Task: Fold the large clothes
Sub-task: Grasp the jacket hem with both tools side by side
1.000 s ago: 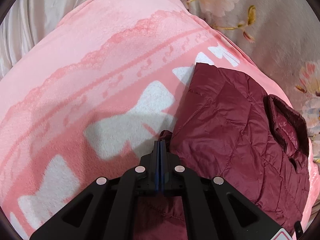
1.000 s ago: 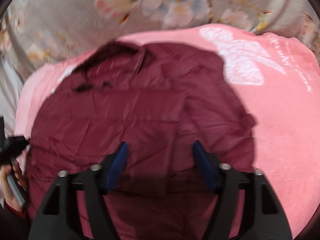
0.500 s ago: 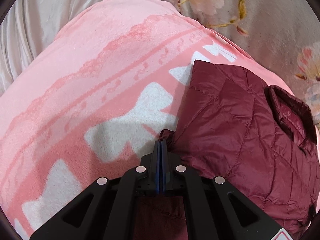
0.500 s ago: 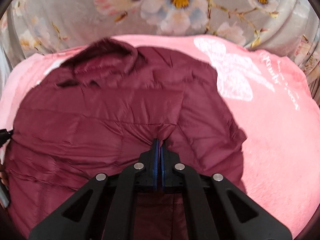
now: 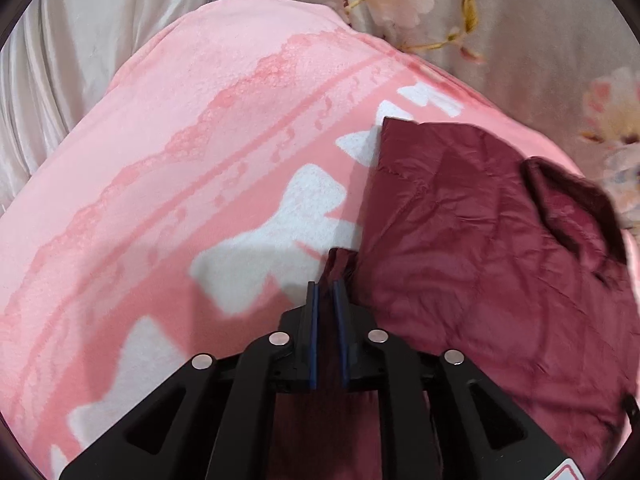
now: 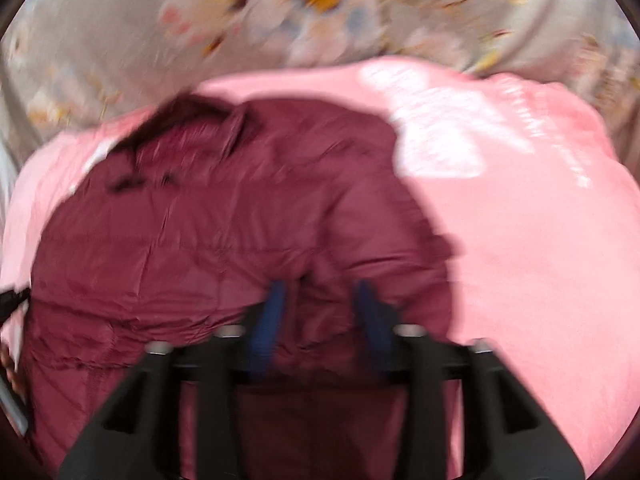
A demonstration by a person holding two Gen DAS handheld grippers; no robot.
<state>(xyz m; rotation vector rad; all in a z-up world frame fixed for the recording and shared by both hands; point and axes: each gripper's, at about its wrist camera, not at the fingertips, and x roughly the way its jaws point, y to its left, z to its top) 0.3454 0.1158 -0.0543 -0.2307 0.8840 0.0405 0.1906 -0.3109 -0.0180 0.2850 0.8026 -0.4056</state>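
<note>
A dark red quilted jacket point(image 5: 480, 248) lies folded on a pink blanket point(image 5: 200, 168), collar point(image 5: 576, 208) at the right. My left gripper point(image 5: 325, 286) has its jaws slightly parted with a fold of the jacket's left edge between them. In the right wrist view the jacket point(image 6: 224, 216) fills the left and middle. My right gripper point(image 6: 320, 300) is open, with jacket fabric bunched between the blue pads point(image 6: 266, 320). This view is blurred by motion.
The pink blanket with white bow shapes point(image 5: 288, 232) covers a bed. A grey floral sheet point(image 6: 320, 8) lies beyond it, and pale curtain-like fabric point(image 5: 72, 48) is at the far left. The other gripper's edge point(image 6: 12, 300) shows at the left.
My right gripper shut on the jacket half a second ago and has now opened. My left gripper's jaws have parted a little from fully shut.
</note>
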